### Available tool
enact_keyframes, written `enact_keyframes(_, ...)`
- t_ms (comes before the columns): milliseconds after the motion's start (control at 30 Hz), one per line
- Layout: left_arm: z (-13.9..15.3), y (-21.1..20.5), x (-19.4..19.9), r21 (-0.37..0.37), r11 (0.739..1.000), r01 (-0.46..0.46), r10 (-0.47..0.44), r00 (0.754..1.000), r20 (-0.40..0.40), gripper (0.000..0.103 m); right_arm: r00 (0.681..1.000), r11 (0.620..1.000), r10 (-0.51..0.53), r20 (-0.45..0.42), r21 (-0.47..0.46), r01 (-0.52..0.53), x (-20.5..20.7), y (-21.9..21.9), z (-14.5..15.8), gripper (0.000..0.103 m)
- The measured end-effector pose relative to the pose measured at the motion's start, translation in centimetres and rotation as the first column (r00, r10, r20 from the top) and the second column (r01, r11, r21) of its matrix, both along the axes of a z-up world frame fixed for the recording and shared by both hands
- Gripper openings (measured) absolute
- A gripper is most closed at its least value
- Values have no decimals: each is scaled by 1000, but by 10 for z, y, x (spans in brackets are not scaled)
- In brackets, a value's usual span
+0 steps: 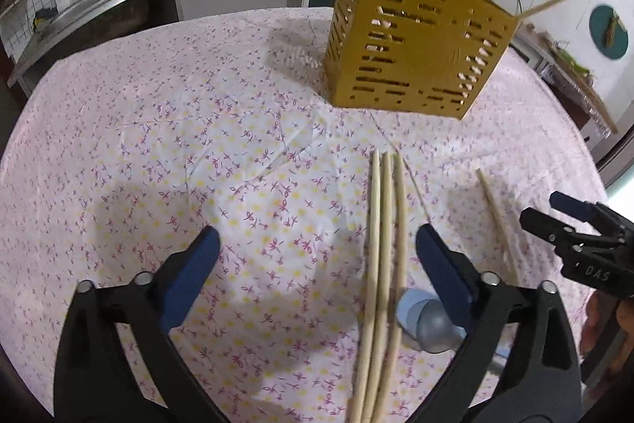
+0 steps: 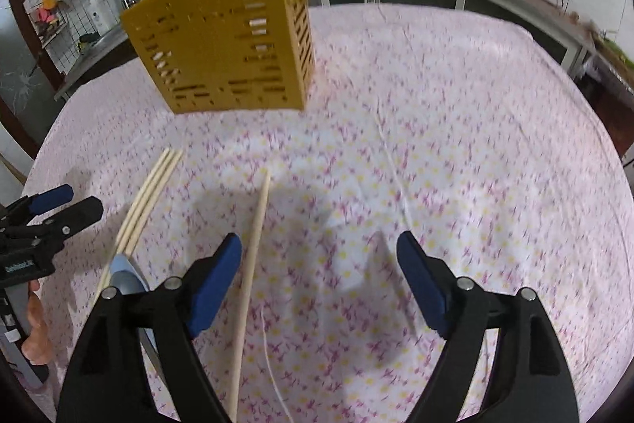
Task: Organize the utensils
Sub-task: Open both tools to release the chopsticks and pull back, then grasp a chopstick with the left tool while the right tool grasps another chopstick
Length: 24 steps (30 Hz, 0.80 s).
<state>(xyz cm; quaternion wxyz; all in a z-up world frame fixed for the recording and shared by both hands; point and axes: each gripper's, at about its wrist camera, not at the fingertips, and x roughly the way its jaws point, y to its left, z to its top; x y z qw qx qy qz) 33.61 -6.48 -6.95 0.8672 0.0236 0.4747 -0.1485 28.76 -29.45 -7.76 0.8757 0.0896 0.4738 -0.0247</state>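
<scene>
While the gold holder (image 1: 416, 42) stands far on the table, the left gripper (image 1: 317, 260) hangs wide open around 3 chopsticks (image 1: 382, 264); the right gripper (image 2: 319, 270), also open and empty, sits just right of 1 chopstick (image 2: 253, 244), likely lining up pickups.

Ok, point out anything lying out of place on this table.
Four chopsticks still lie loose on the floral tablecloth instead of in the gold utensil holder: three bundled chopsticks beside a blue spoon, and a single chopstick apart to their right.
</scene>
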Motion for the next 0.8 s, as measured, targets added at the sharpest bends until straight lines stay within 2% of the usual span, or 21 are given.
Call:
enact_keyframes(33,-2,-3,0,12,1000,11,-11,1000,-7,85,1000,1000,1,-12,2,-1,0,1,-1,78)
enact_keyframes(67,-3,-4,0,16,1000,19,-19,1000,-13,82,1000,1000,4,-22,3,-4,0,2,-2,73)
enact_keyframes(100,-3,-6,1,17,999,27,-26,999,-18,76,999,1000,10,-32,2,-9,1,3,-2,63)
enact_keyframes(133,-4,-9,1,12,999,41,-41,999,-24,73,998,1000,21,-53,6,-21,2,6,-4,57)
enact_keyframes(167,-4,-10,1,12,999,47,-47,999,-24,72,997,1000,26,-71,14,-25,3,7,-6,47)
enact_keyframes(200,-4,-12,2,19,999,50,-50,998,-25,70,996,999,26,-84,24,-24,3,8,-6,43)
enact_keyframes(300,-5,-14,6,16,998,57,-56,998,-40,51,993,999,41,-107,28,-39,6,12,-6,35)
enact_keyframes(400,-8,-17,11,8,998,66,-65,996,-61,44,990,998,61,-125,12,-60,7,18,-6,34)
enact_keyframes(533,-10,-26,14,38,995,87,-85,995,-55,44,986,997,77,-146,-4,-79,10,25,-6,34)
enact_keyframes(667,-12,-32,16,37,994,102,-100,993,-64,44,984,997,77,-159,-1,-78,10,26,-9,34)
enact_keyframes(800,-19,-42,16,76,989,123,-118,991,-65,44,983,997,76,-166,-5,-78,12,26,-11,34)
